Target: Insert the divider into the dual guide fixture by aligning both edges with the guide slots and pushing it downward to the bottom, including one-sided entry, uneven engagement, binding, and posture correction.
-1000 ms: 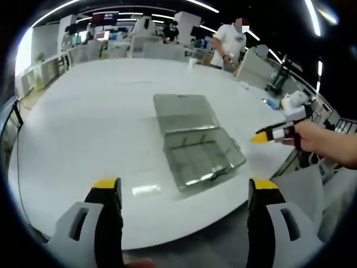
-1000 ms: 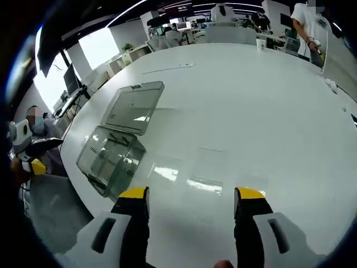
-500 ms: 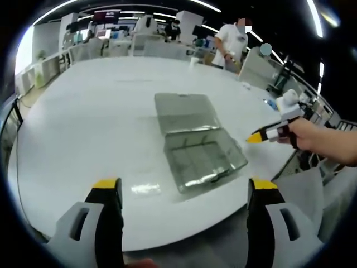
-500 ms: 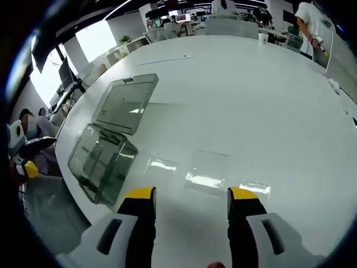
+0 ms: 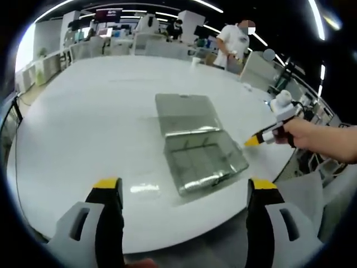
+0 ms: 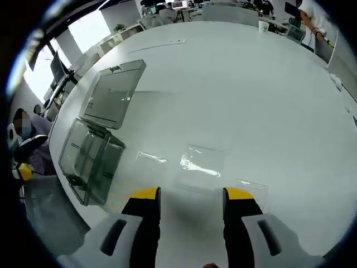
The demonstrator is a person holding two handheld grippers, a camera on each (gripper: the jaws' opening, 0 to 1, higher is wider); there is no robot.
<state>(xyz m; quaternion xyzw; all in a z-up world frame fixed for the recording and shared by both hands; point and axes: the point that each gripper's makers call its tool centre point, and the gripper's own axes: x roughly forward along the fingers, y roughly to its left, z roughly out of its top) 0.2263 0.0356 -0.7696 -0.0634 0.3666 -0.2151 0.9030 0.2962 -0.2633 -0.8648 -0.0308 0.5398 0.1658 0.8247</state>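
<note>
As the right tongs [image 6: 186, 194] are dropping closer to the tabletop [image 6: 268, 95], the clear flat sheets lying on it are sliding in toward the jaw tips; over the last sec that view has tipped down and the jaws have been narrowing a bit, tho they're still spread w/ nothing between them. Nearest clear sheet [image 6: 201, 167], prob the divider, is sitting flat just ahead of the tips, not yet touched; a 2nd clear piece [image 6: 254, 186] is lying beside it, off the right jaw. Clear box [image 6: 89, 162] w/ its lid [image 6: 114, 92] folded back flat is staying put near the tabletop edge, apart from the sheets to the left in the right gripper view.

In the left gripper view, the left tongs [image 5: 184, 190] are holding wide open and empty, barely shifting, w/ the box [image 5: 203, 162] straight ahead and the hinged lid [image 5: 187, 111] lying beyond it. Right tongs [image 5: 254, 141] are showing at the right there, yellow tip now dipping lower, next to the box's far corner. Another small clear piece [image 5: 146, 188] is lying on the tabletop [image 5: 89, 117] just past the left jaw.

Meaning for the job: looks like the pickup of the divider is just starting, insertion not begun, box slots empty as far as I can tell. Clear on white, so edges are hard to read
</note>
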